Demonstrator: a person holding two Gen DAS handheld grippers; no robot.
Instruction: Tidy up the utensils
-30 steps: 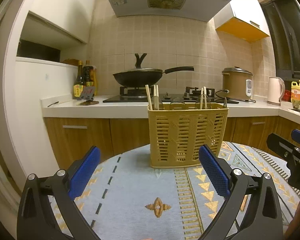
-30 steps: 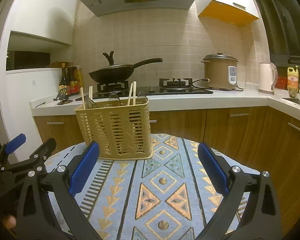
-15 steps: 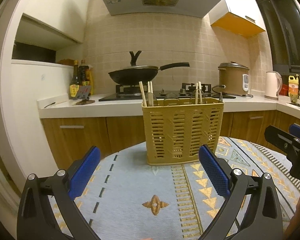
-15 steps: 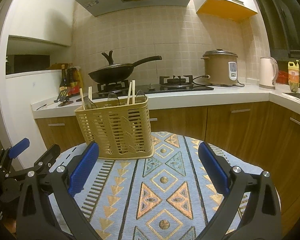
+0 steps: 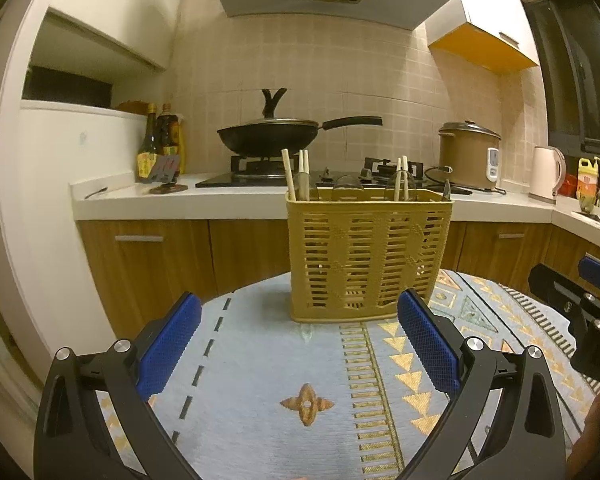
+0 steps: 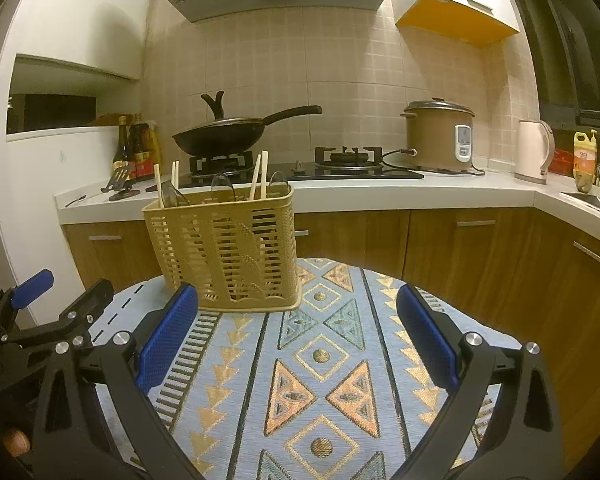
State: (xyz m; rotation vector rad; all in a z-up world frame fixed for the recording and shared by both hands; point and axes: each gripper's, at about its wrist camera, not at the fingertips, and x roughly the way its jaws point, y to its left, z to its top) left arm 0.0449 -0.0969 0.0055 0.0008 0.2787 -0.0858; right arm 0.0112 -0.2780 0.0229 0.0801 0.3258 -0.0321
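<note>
A tan slotted utensil basket (image 5: 366, 256) (image 6: 226, 254) stands upright on the round table's patterned cloth (image 5: 300, 380). Wooden chopsticks (image 5: 289, 176) (image 6: 259, 174) and metal spoon handles stick up from its compartments. My left gripper (image 5: 300, 344) is open and empty, held a little in front of the basket. My right gripper (image 6: 298, 340) is also open and empty, to the basket's right and nearer to me. Each gripper shows at the edge of the other's view: the right gripper (image 5: 580, 312), the left gripper (image 6: 40, 316).
Behind the table runs a kitchen counter (image 5: 180, 200) with a black wok (image 5: 272, 138) on the gas hob, sauce bottles (image 5: 160, 144), a rice cooker (image 6: 440, 136) and a kettle (image 6: 534, 156). Wooden cabinet doors (image 6: 500, 260) stand below.
Both grippers have stayed open and empty. The views have drifted slightly, so the basket sits a touch lower and more centred in the left wrist view.
</note>
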